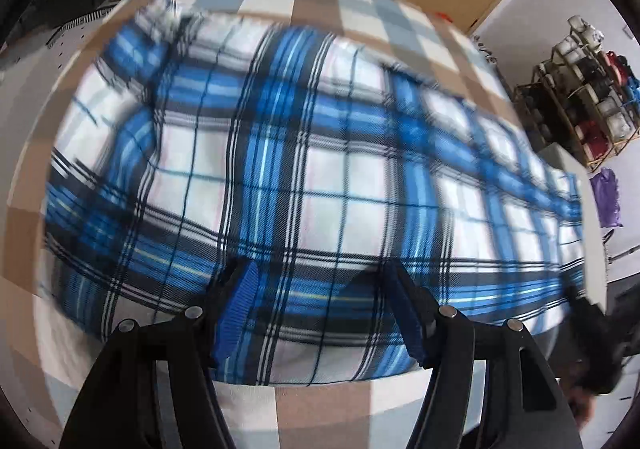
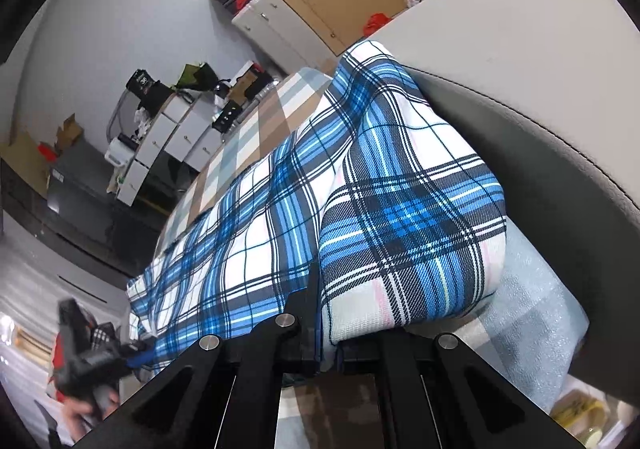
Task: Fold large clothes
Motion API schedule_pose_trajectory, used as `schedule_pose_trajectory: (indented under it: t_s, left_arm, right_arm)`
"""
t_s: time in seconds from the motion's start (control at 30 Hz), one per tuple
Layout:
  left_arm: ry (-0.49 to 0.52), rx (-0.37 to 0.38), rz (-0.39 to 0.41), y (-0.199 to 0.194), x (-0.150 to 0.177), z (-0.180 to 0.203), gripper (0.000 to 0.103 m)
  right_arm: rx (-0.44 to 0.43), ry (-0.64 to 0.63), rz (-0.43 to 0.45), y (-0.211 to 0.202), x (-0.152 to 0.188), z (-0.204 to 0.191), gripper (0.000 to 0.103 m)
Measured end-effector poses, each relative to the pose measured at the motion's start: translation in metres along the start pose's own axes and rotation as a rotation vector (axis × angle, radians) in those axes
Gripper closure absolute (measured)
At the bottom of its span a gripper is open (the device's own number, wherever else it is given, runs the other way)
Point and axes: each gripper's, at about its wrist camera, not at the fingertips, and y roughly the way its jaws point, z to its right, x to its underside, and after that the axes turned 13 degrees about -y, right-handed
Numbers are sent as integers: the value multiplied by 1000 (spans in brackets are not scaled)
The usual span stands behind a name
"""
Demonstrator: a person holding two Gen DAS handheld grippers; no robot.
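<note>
A: Left wrist view: our left gripper (image 1: 320, 289) has its fingers (image 1: 236, 313) spread wide over the near hem of the plaid garment (image 1: 304, 137), holding nothing. The garment fills mid-frame, spread on the checked table (image 1: 320, 401).

B: Right wrist view: our right gripper (image 2: 326, 329) pinches a bunched garment fold at lower centre, fingers narrow. A grey panel (image 2: 520, 49) crowds the right. Risk: with only one side held, we judge the cloth could drag and skew.
</note>
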Motion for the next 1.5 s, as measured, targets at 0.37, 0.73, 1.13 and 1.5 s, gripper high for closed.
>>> schedule_pose_trajectory:
  t_s: [0.37, 0.73, 1.13, 1.5]
  left_arm:
    - [-2, 55, -7, 4, -12, -18, 42]
    - [-39, 160, -79, -4, -22, -43, 42]
    - [-72, 179, -75, -6, -22, -52, 42]
    - [-54, 164, -67, -4, -22, -44, 42]
  right_arm:
    - [114, -161, 74, -13, -13, -46, 99]
    - [204, -238, 18, -9, -33, -79, 99]
    - [-14, 264, -79, 16, -12, 10, 96]
    - [-96, 518, 66, 8, 10, 41, 11]
